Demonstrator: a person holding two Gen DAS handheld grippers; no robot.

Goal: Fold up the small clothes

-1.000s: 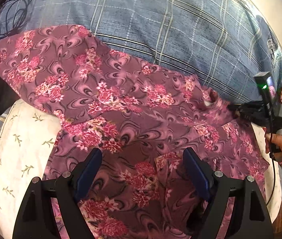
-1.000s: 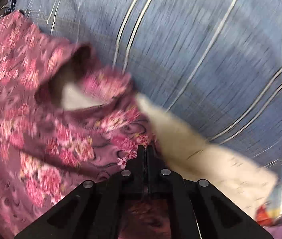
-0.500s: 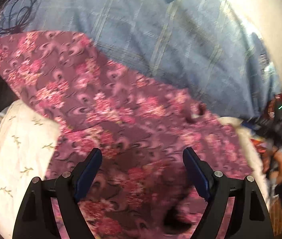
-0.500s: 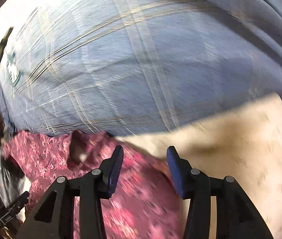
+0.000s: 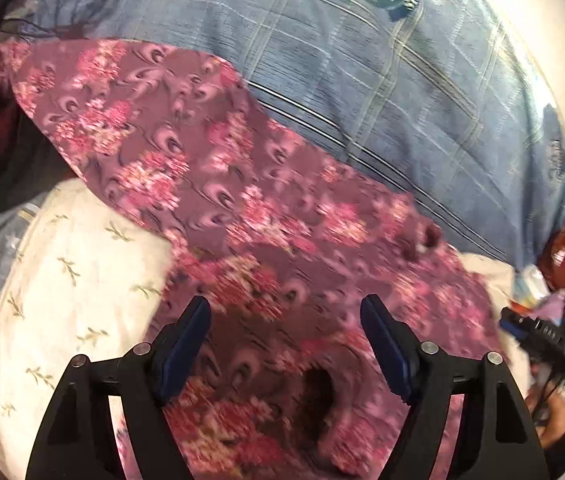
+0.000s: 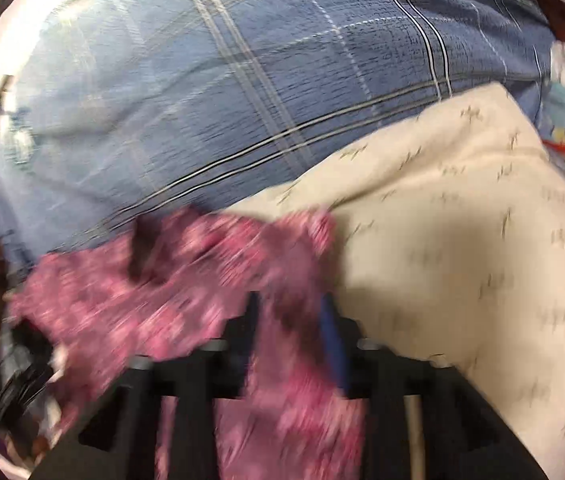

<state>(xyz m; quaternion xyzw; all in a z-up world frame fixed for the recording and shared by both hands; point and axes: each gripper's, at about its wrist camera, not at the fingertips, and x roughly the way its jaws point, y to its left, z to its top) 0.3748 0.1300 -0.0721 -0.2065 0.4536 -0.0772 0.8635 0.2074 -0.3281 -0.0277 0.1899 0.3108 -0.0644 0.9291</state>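
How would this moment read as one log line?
left gripper: open above floral garment | right gripper: jaws opening, garment between them | pillow underneath

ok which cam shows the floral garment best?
Left wrist: the floral garment lies spread nearly whole across the cream pillow and blue plaid sheet. Right wrist shows only a blurred bunched end, draped over the claw fingers.

Right gripper (image 6: 294,320) jaws just opening (view blurred), floral garment (image 6: 186,280) seemingly between them.
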